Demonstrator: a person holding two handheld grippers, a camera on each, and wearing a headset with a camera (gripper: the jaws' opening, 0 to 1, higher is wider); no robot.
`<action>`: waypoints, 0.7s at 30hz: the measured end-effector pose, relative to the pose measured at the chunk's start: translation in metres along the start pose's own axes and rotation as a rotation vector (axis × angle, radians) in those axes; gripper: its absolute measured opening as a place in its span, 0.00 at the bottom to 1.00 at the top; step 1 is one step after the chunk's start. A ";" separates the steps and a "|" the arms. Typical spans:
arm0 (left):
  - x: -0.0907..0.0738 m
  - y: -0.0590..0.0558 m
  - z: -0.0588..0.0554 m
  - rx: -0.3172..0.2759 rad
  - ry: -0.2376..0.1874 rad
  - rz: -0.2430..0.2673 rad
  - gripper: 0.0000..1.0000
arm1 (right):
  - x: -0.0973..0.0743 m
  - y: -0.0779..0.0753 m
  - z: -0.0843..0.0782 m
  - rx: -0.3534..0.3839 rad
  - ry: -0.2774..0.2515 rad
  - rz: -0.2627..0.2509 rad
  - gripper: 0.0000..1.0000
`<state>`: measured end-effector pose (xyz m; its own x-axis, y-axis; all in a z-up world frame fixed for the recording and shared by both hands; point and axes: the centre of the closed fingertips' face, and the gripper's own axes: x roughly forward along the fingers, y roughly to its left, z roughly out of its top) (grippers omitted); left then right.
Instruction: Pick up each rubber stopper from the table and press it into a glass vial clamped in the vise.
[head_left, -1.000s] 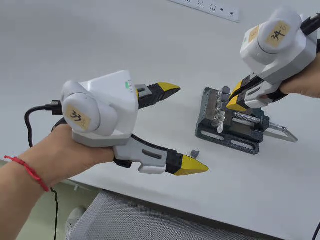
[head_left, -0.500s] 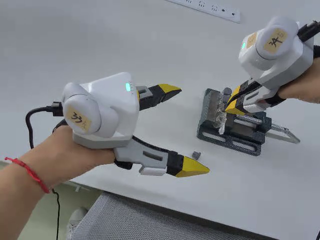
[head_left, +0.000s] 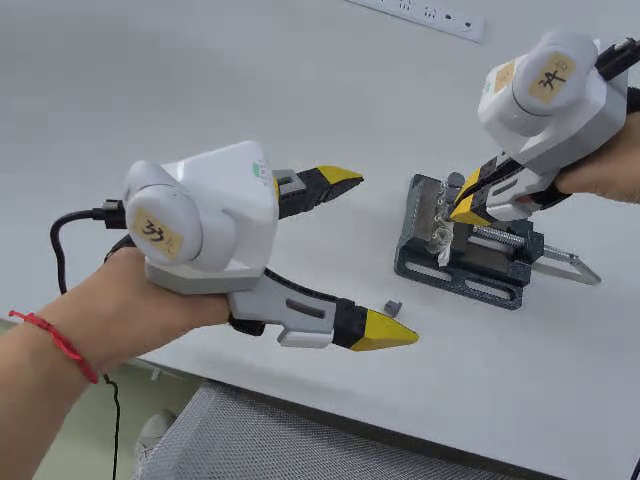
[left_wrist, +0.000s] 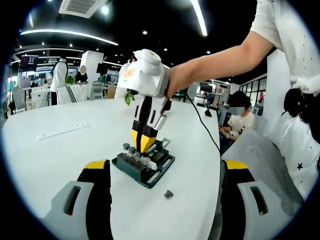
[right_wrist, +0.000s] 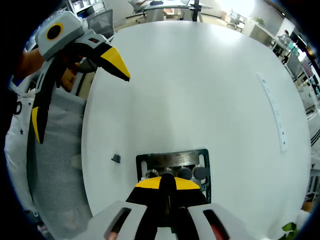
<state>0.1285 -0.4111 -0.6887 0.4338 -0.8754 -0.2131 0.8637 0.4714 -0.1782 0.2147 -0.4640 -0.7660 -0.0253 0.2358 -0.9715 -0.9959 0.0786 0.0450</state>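
Okay, head view: left gripper (head_left: 362, 255) hovers at the near edge of the white table (head_left: 200, 90), jaws wide apart, nothing between them. One loose grey rubber stopper (head_left: 392, 307) lies on the table just beside the lower jaw tip, apart from it. Right gripper (head_left: 466, 208) points down onto the vise (head_left: 455, 268), jaws closed together, tips at the glass vials (head_left: 438, 238) clamped there. Power strip (head_left: 430, 15) lies at the far edge.

Left gripper view: own jaws wide, vise and right gripper between them, loose stopper on the table nearer than the vise.

Right gripper view: own jaws meet over the vise; can't tell if anything is pinched. Two stoppered vials show just right of the tips; loose stopper lies left of the vise, apart from it.
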 end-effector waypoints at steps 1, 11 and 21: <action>0.000 0.000 0.000 -0.001 -0.001 -0.001 0.91 | 0.000 0.000 0.000 -0.002 0.003 0.002 0.03; 0.004 0.000 0.001 -0.004 -0.008 -0.006 0.90 | 0.001 -0.002 0.002 -0.009 0.019 0.015 0.03; 0.005 0.000 0.002 -0.003 -0.006 -0.010 0.89 | 0.003 -0.001 0.001 -0.036 0.058 0.020 0.03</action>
<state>0.1310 -0.4154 -0.6878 0.4268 -0.8808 -0.2051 0.8672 0.4630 -0.1835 0.2155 -0.4626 -0.7685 -0.0495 0.1808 -0.9823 -0.9976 0.0394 0.0575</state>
